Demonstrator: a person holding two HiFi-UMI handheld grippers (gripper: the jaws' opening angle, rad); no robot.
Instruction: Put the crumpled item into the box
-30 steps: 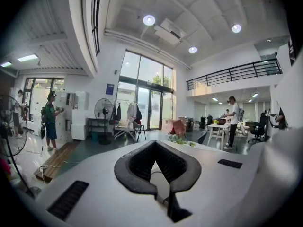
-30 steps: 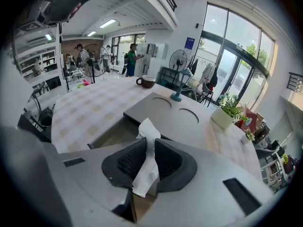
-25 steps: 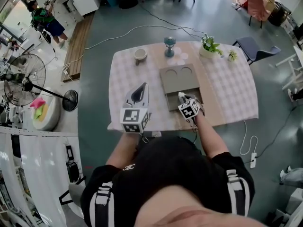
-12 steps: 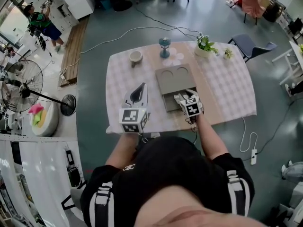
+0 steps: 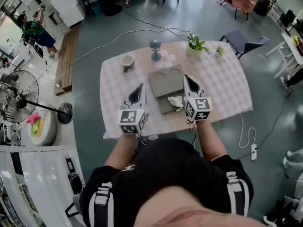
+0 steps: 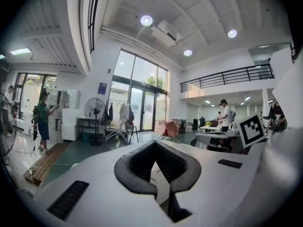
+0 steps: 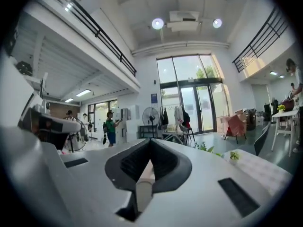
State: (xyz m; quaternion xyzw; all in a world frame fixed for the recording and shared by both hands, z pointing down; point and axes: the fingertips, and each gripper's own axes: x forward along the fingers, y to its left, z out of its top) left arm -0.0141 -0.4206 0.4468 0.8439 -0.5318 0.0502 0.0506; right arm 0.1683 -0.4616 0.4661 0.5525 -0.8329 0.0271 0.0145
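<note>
Right hand-held gripper (image 5: 188,81) has lifted off the box (image 5: 164,77) and turned its nose toward 12 o'clock; its jaws are pressed together with nothing between them; in the head view it shows over the box's 3 o'clock edge.
Crumpled item (image 5: 176,101): white; formerly at the right hand-held gripper's tip, now lying loose in the open tray at the box's 6 o'clock end, toward the tray's 3 o'clock side.
Box: grey, at the middle of the tabletop (image 5: 222,84); two round hollows in its top.
Left hand-held gripper (image 5: 139,89): unmoved, at 9 o'clock of the box and apart from it; jaw tips together, empty.
Tabletop: checked cloth; bowl (image 5: 127,60) at 10 o'clock; goblet (image 5: 155,48) at 12 o'clock; potted plant (image 5: 194,44) at 1 o'clock.
Floor: fan (image 5: 14,98) well apart at 9 o'clock.
</note>
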